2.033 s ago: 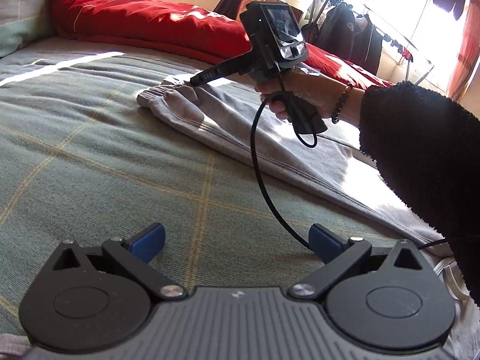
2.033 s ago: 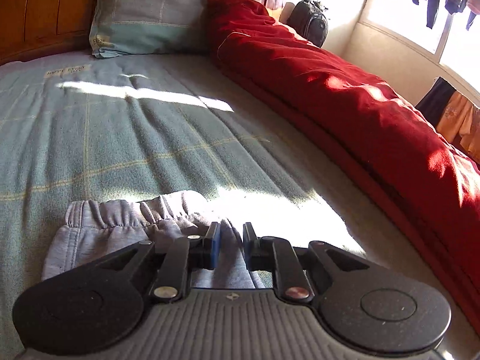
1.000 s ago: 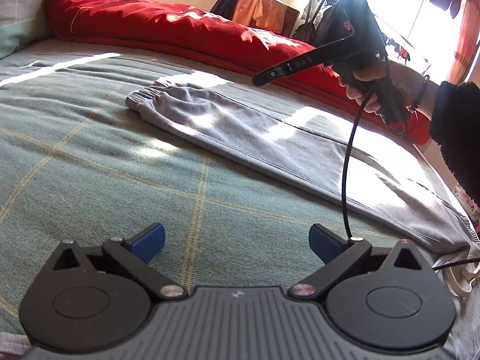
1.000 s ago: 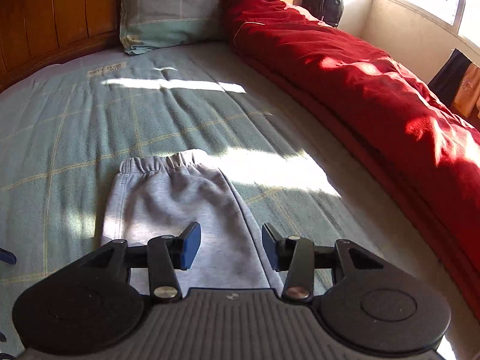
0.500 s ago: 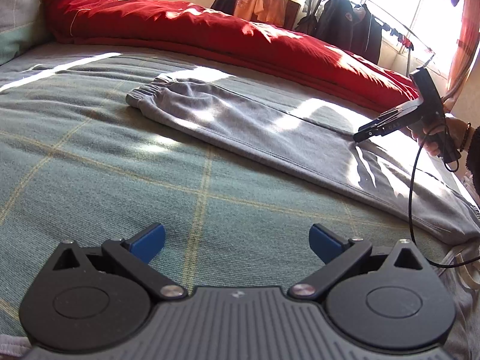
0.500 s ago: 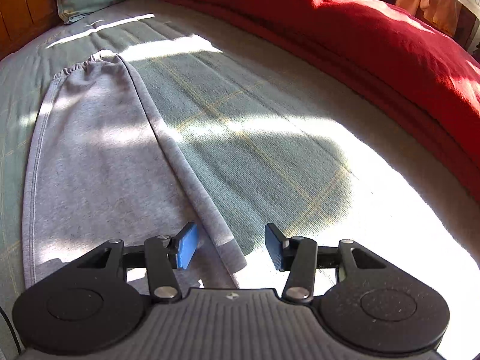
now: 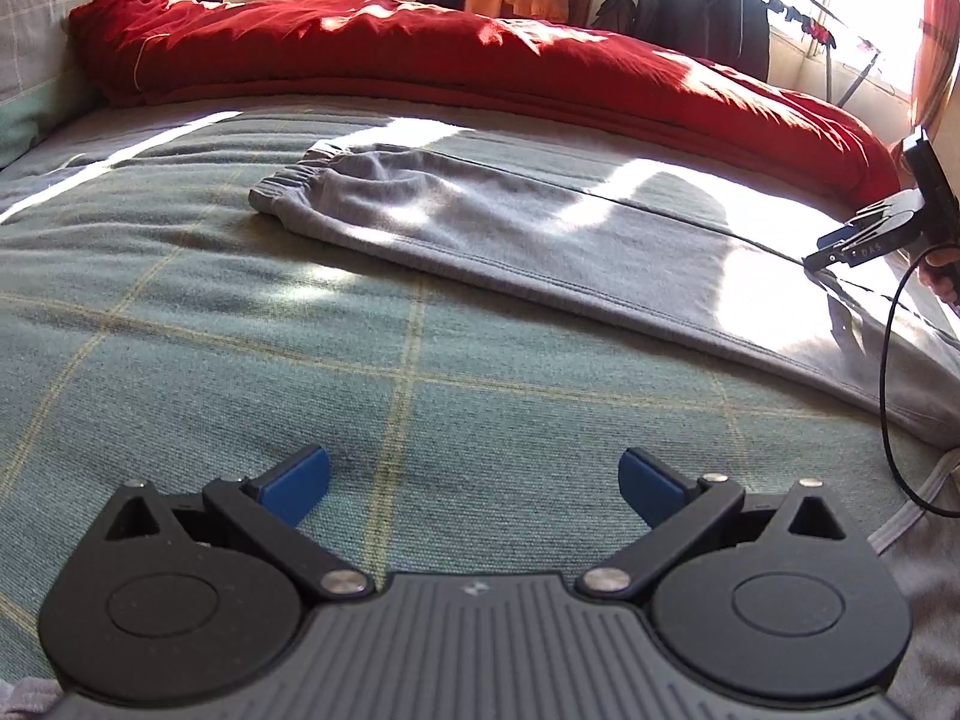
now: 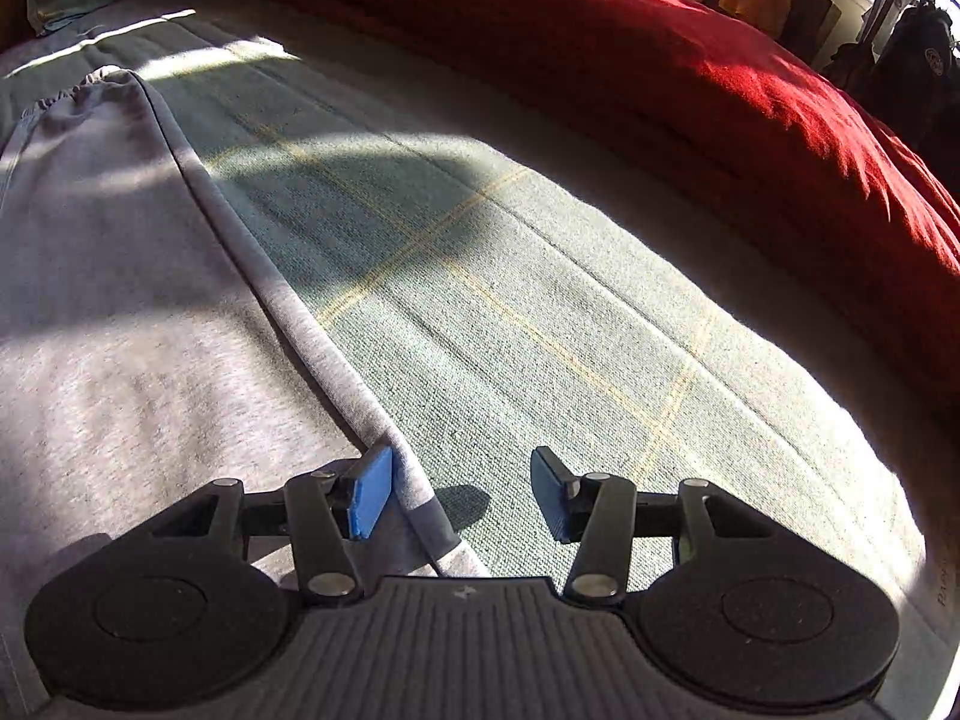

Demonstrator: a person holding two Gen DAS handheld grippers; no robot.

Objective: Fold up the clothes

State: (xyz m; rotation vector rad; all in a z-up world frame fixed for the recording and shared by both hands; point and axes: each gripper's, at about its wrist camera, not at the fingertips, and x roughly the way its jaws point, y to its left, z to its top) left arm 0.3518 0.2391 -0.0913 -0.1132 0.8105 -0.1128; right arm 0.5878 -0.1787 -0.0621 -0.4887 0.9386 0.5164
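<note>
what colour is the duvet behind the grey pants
Red; the duvet shows best in the left wrist view, beyond the pants.

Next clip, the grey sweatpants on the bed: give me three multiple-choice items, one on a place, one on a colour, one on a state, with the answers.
1. Where does the right claw sit?
A. over the sweatpants' edge
B. on the pillow
C. on the red duvet

2. What colour is the bedspread under the sweatpants?
A. red
B. grey-green with yellow lines
C. white

3. The left claw is:
A. shut on cloth
B. open, nothing between
C. shut, empty

Answers: 1 A, the garment's edge runs between its pads. 2 B, green checked weave shows around the garment. 3 B, pads stand wide apart over bare bedspread.
</note>
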